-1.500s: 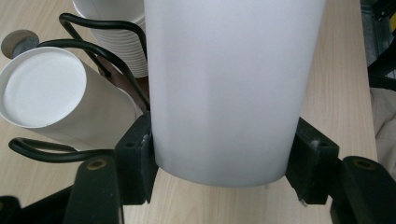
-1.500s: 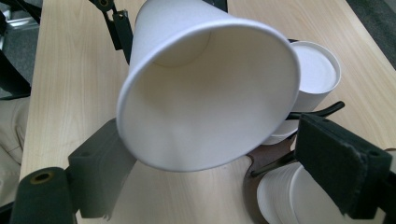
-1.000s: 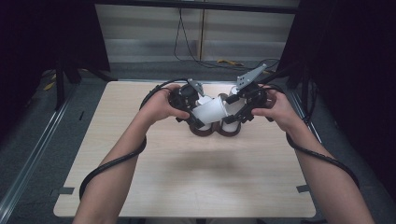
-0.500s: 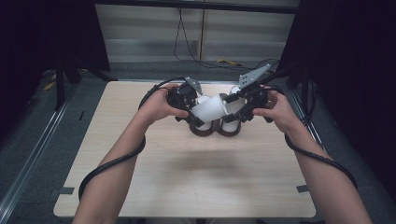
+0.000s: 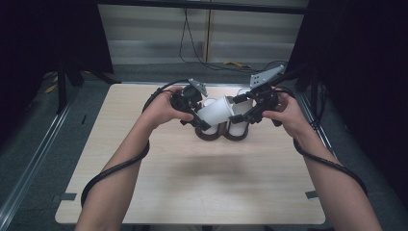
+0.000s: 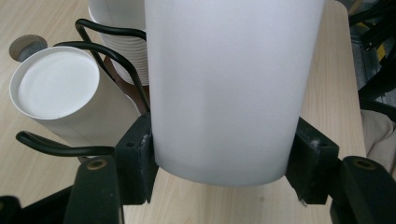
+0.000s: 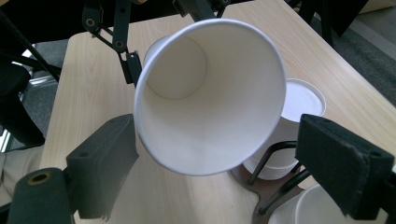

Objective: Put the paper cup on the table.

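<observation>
A white paper cup [image 5: 216, 111] lies tilted on its side in the air above a brown cup holder [image 5: 211, 136]. My left gripper [image 5: 199, 120] is shut on it, its pads pressing both sides near the base [image 6: 224, 93]. The cup's open mouth [image 7: 210, 93] faces my right gripper [image 7: 219, 163], which stands open around the rim. One right pad [image 7: 105, 154] sits at the rim's edge; the other pad [image 7: 334, 158] is clear of it. In the high view the right gripper [image 5: 239, 113] is just right of the cup.
The holder has black wire loops [image 6: 116, 56] with upturned stacks of white cups [image 6: 60, 93] [image 7: 299, 102] in them. It stands at the far middle of a light wooden table [image 5: 192, 183]. Cables trail from both grippers along the person's forearms.
</observation>
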A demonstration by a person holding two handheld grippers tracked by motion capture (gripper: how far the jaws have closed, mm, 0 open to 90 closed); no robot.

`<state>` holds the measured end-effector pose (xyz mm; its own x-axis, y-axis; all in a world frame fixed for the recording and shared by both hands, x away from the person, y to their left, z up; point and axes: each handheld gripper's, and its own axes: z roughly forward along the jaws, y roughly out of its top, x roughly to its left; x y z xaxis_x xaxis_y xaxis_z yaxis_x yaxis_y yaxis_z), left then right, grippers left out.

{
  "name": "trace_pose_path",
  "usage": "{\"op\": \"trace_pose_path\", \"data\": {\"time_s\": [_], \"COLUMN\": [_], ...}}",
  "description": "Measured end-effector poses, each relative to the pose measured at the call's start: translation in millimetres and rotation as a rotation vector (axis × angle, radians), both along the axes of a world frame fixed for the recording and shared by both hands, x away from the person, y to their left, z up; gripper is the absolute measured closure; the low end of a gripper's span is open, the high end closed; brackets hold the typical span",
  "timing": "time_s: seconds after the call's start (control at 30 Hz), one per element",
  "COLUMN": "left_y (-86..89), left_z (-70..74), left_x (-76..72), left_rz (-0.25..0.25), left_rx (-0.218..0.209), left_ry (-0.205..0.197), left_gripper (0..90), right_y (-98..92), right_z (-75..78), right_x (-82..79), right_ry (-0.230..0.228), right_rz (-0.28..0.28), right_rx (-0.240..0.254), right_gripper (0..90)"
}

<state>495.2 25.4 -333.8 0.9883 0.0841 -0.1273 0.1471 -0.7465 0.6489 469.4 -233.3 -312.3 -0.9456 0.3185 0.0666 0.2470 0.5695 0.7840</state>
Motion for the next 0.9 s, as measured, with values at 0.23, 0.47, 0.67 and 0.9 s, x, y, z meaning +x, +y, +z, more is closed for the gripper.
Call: {"op": "trace_pose_path", "data": {"time_s": [0.23,0.47,0.67,0.9], "left_y": [-3.2,-4.9,-7.2,-9.2], "left_z": [1.3,-0.9,-1.9,-0.7], "left_x": [-1.5,-0.1,0.3,-0.2], "left_rz": [-0.004,-0.007,-0.012,-0.019], "left_rx": [-0.003,-0.011,-0.015,-0.011], "left_ry": [0.005,0.012,0.015,0.006], "left_gripper": [35.6,35.6,35.6,35.6], "right_y": [2.1,4.3,6.3,9.1], "right_z": [-2.0,-2.8,-5.1,-7.0], "right_x": [1.2,3.1,4.0,4.0], "right_ry": [0.005,0.009,0.012,0.013], "right_rz": [-0.009,-0.003,0.002,0.009], "right_rx": [0.015,0.013,0.014,0.010], "right_gripper": [12.2,12.2,11.8,11.6]}}
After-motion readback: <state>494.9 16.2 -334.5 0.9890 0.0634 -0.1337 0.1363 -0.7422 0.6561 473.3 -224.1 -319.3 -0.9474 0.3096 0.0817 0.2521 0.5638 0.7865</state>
